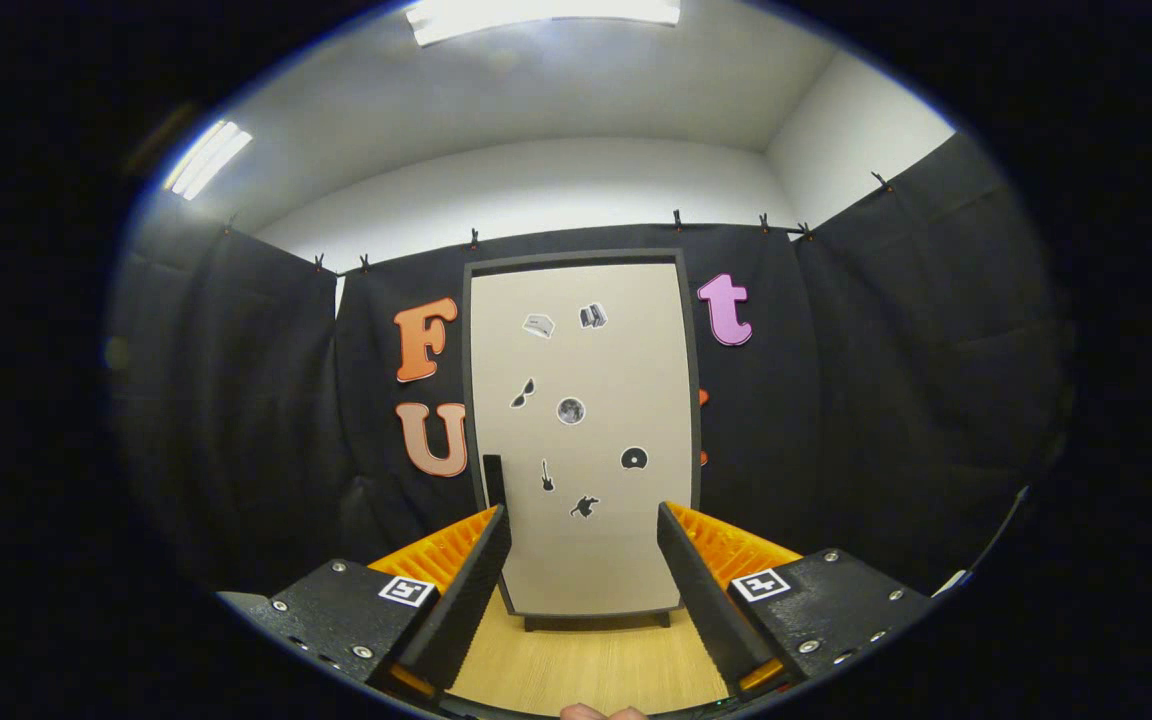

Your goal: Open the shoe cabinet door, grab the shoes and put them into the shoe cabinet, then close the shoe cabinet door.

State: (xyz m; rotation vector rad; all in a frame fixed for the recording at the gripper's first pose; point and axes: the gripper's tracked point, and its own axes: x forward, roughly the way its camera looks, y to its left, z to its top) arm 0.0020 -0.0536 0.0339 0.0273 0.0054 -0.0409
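Tool (584,545) released, fingers spread, holding nothing. Shoe cabinet (581,440) upright beyond them on the tabletop (586,670), door shut. Step one pending: probably reach dark handle (493,480) at door's edge, pull open.

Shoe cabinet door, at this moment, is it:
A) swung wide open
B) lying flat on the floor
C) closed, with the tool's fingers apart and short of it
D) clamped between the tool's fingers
C: the shoe cabinet door stands flush in its dark frame, and the tool is open, holding nothing, the cabinet beyond its fingers.
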